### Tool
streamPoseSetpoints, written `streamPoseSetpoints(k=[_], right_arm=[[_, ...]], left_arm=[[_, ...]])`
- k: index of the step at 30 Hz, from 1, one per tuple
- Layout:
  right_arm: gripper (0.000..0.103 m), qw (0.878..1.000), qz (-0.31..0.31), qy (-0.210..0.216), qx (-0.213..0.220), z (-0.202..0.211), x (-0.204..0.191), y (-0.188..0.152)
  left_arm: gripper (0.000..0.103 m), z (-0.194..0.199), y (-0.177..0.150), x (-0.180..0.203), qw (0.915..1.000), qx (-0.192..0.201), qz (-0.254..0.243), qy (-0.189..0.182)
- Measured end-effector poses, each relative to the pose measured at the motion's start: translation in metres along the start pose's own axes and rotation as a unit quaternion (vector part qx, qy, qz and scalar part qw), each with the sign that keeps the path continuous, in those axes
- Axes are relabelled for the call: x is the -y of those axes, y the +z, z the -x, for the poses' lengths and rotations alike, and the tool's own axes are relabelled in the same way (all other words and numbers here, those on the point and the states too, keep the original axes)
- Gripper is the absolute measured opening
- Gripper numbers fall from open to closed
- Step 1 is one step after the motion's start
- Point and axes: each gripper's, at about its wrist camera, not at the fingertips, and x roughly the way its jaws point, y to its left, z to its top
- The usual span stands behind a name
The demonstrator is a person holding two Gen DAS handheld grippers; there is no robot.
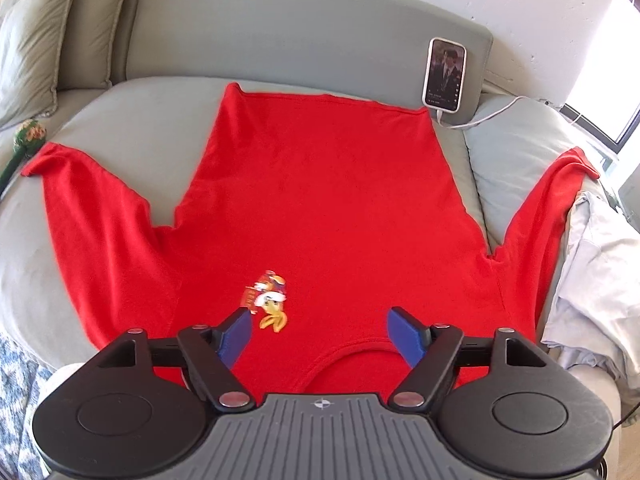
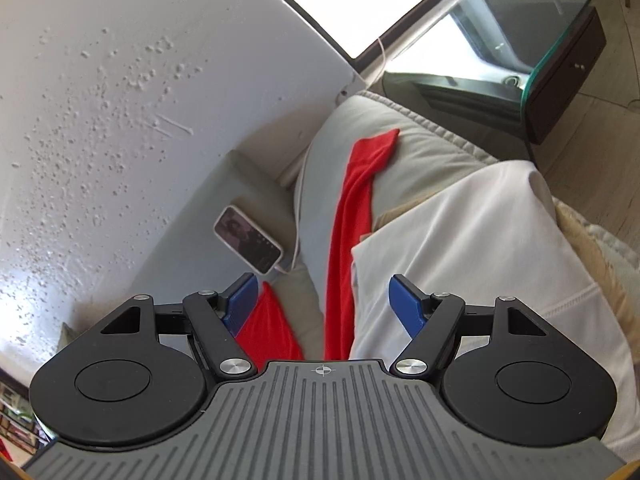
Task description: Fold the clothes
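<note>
The left gripper (image 1: 320,328) is seen nearest the lens, its blue fingers (image 1: 236,338) spread wide with nothing between them. It is held above the collar end of a red shirt (image 1: 320,200), and from the left wrist view it cannot be told whether the fingers touch the cloth. The shirt is laid flat on a grey sofa (image 1: 132,128), front up, with the neckline at 6 o'clock and the hem at 12 o'clock. One sleeve is stretched toward 9 o'clock on the seat; the other is draped toward 3 o'clock over the armrest. A small print (image 1: 268,294) is found just beside the left finger. A phone (image 1: 445,75) is propped against the backrest at 1 o'clock, with a white cable (image 1: 492,114) plugged into its lower end. A pale garment (image 1: 596,280) is heaped at 3 o'clock.

The right gripper (image 2: 322,304) is likewise opened wide and empty. It is held over the armrest, where the draped sleeve (image 2: 352,208) runs toward 12 o'clock, beside a white cloth (image 2: 480,248) at 3 o'clock. The phone (image 2: 248,239) is seen at 11 o'clock.
</note>
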Motion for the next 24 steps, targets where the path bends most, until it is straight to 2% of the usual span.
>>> streamPoseSetpoints(k=[3,7,10,13,16,17,19,24], right_arm=[[0.074,0.999,-0.037,-0.012,0.003,-0.024,0.018,0.026],[0.074,0.996,-0.088,-0.021,0.023,-0.057,0.037,0.059],[0.072,0.994,-0.099,-0.030,0.028,-0.087,0.046,0.076],[0.070,0.992,-0.125,-0.014,0.002,-0.125,0.060,0.090],[0.068,0.989,-0.150,-0.011,-0.004,-0.157,0.074,0.098],[0.066,0.988,-0.154,-0.014,0.000,-0.166,0.077,0.100],[0.056,0.987,-0.159,-0.016,0.010,-0.180,0.084,0.104],[0.052,0.990,-0.140,-0.001,0.013,-0.213,0.087,0.114]], left_arm=[[0.075,-0.011,0.003,0.013,0.9996,-0.026,0.003,-0.009],[0.075,-0.024,0.004,0.032,0.9974,-0.052,0.005,-0.048],[0.075,-0.033,0.005,0.048,0.9963,-0.056,-0.003,-0.066],[0.075,-0.040,0.008,0.060,0.9958,-0.053,-0.015,-0.073],[0.075,-0.047,0.011,0.066,0.9953,-0.054,-0.019,-0.078],[0.075,-0.049,0.012,0.066,0.9952,-0.056,-0.020,-0.078],[0.075,-0.053,0.013,0.068,0.9950,-0.058,-0.021,-0.079],[0.075,-0.061,0.012,0.072,0.9944,-0.067,-0.019,-0.079]])
